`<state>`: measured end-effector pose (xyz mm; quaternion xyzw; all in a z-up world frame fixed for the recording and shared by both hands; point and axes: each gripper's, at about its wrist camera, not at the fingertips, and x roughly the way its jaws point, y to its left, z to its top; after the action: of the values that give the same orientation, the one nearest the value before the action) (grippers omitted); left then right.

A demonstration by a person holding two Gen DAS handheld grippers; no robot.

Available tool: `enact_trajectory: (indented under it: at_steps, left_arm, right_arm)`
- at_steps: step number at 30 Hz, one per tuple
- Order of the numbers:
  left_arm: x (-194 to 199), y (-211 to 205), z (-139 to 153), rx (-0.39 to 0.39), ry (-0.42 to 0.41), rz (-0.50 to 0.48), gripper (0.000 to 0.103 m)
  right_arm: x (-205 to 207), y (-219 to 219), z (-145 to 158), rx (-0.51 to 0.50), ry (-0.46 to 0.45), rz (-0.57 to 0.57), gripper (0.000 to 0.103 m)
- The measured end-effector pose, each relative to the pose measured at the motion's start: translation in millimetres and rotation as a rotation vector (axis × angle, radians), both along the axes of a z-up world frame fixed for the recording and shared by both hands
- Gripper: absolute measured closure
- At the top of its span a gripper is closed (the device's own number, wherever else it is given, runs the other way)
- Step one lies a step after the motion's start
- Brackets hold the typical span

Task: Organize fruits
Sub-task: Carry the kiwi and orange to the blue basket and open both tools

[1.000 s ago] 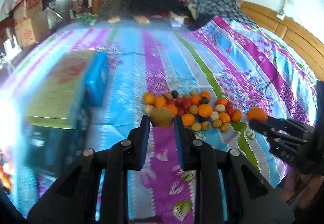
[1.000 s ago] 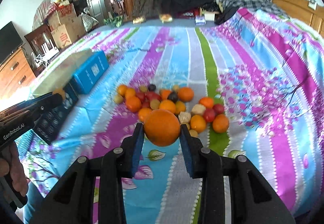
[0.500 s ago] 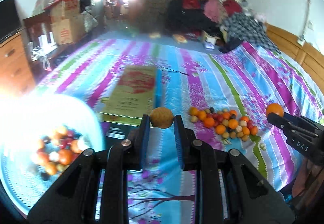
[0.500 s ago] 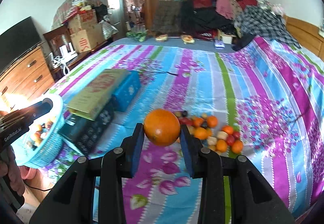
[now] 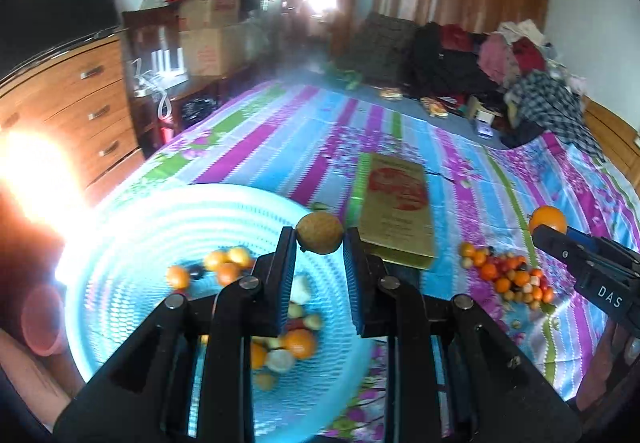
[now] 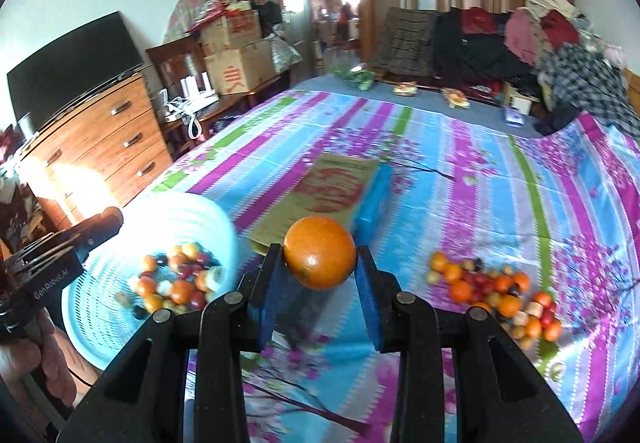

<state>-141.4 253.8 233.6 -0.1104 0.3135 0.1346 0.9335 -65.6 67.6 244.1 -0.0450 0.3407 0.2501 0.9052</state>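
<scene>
Two close wrist views, both overlooking bed (image 5: 304, 131).

One basket (image 6: 100, 327), two grippers (image 5: 319, 243) (image 6: 320, 263)

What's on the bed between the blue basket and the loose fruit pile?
In the right wrist view, between the blue basket and the fruit pile lies a flat yellow-and-red box with a blue box against it.

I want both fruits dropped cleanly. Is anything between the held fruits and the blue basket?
Nothing visible. The left gripper holds the brown fruit over the basket, whose open top holds only fruit. The right gripper's orange is right of the basket, with only bedspread between.
</scene>
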Motion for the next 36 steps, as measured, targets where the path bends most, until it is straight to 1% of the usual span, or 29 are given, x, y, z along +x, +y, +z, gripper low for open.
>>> enact_trajectory:
  at_steps: [4, 9, 14, 18, 26, 32, 36]
  left_arm:
    - [-8, 28, -2, -0.006, 0.016, 0.041, 0.079]
    - [-13, 59, -8, -0.009, 0.035, 0.081, 0.079]
    - [-19, 78, -16, -0.019, 0.056, 0.102, 0.079]
    - [-20, 92, -26, -0.032, 0.080, 0.110, 0.079]
    - [-20, 113, -48, -0.095, 0.168, 0.109, 0.079]
    - [-19, 120, -60, -0.125, 0.233, 0.104, 0.078]
    - [-21, 126, -67, -0.137, 0.257, 0.104, 0.079]
  right_arm:
    - [-6, 50, -1, -0.002, 0.012, 0.056, 0.064]
    - [-12, 98, -5, -0.008, 0.025, 0.105, 0.064]
    - [-14, 131, -12, -0.010, 0.049, 0.131, 0.064]
    - [-10, 147, -23, -0.014, 0.092, 0.157, 0.064]
    - [2, 170, -55, -0.030, 0.231, 0.220, 0.064]
    - [2, 181, -73, -0.068, 0.291, 0.234, 0.064]
    - [0, 186, -81, -0.084, 0.307, 0.236, 0.064]
